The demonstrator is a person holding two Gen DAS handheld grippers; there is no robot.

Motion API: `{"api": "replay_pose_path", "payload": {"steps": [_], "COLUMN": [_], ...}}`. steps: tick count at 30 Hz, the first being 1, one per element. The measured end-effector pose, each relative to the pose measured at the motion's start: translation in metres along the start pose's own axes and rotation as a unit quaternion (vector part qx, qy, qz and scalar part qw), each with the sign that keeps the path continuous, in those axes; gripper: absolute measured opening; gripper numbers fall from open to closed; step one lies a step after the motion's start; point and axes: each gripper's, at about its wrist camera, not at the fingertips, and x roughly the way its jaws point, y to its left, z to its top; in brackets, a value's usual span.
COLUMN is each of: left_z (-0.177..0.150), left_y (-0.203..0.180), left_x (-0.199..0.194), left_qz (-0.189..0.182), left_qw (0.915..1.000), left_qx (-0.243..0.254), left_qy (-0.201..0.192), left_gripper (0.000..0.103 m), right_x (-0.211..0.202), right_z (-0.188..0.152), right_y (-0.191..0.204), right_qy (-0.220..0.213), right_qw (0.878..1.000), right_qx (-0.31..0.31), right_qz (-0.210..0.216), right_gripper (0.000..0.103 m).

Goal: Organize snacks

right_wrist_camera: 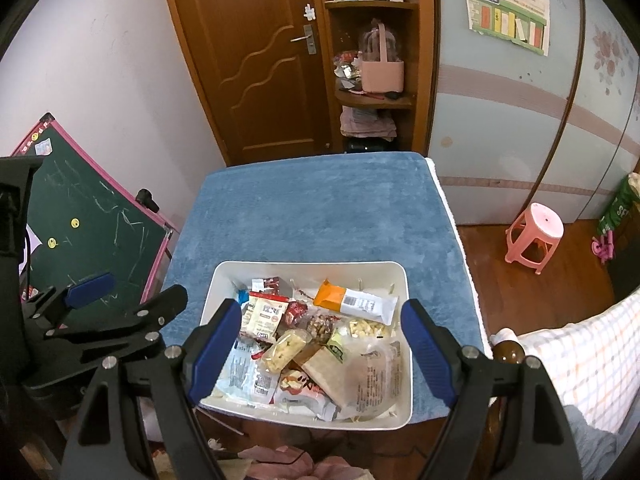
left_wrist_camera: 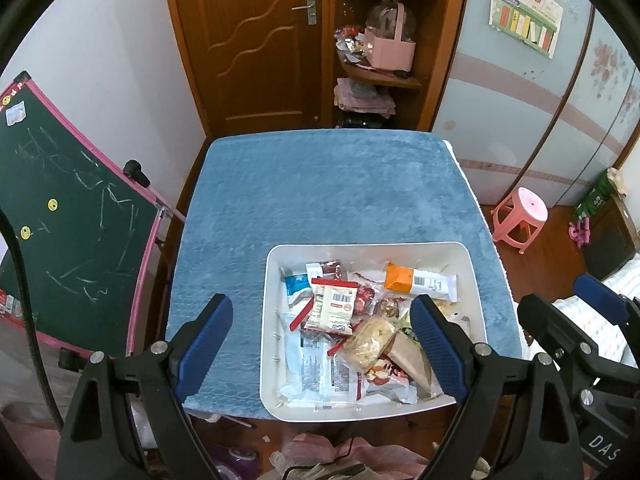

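Note:
A white bin [left_wrist_camera: 474,280] [right_wrist_camera: 404,280] full of several wrapped snacks sits at the near edge of a blue-covered table [left_wrist_camera: 320,188] [right_wrist_camera: 320,208]. On top lie an orange-and-white bar [left_wrist_camera: 418,280] [right_wrist_camera: 354,300], a red-trimmed packet [left_wrist_camera: 334,306] [right_wrist_camera: 264,314] and a clear bag of pale pieces [left_wrist_camera: 370,344] [right_wrist_camera: 286,350]. My left gripper [left_wrist_camera: 322,344] hangs above the bin's left part, open, nothing between its blue pads. My right gripper [right_wrist_camera: 322,352] hovers over the bin, open and empty. Each gripper also shows at the edge of the other's view.
A green chalkboard [left_wrist_camera: 72,232] [right_wrist_camera: 92,216] leans at the table's left. A pink stool [left_wrist_camera: 520,216] [right_wrist_camera: 534,236] stands on the wooden floor to the right. Behind the table are a brown door [left_wrist_camera: 256,40] and a corner shelf [left_wrist_camera: 380,72]. A checked cloth [right_wrist_camera: 580,360] lies at right.

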Motion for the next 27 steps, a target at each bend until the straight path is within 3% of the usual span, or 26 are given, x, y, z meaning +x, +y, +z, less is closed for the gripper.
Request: {"api": "replay_pose_path", "payload": {"steps": [27], "left_z": [0.012], "left_y": [0.004], "left_x": [0.013], "left_qz": [0.006], "left_qw": [1.0], "left_qx": [0.0], "left_qy": [0.007], "left_gripper": [0.09], "right_x": [0.021], "right_z": [0.008], "right_y": [0.0], "right_qy": [0.007], "right_qw": [1.0], "right_qx": [0.004], "right_qz": [-0.007], "right_gripper": [0.083]}}
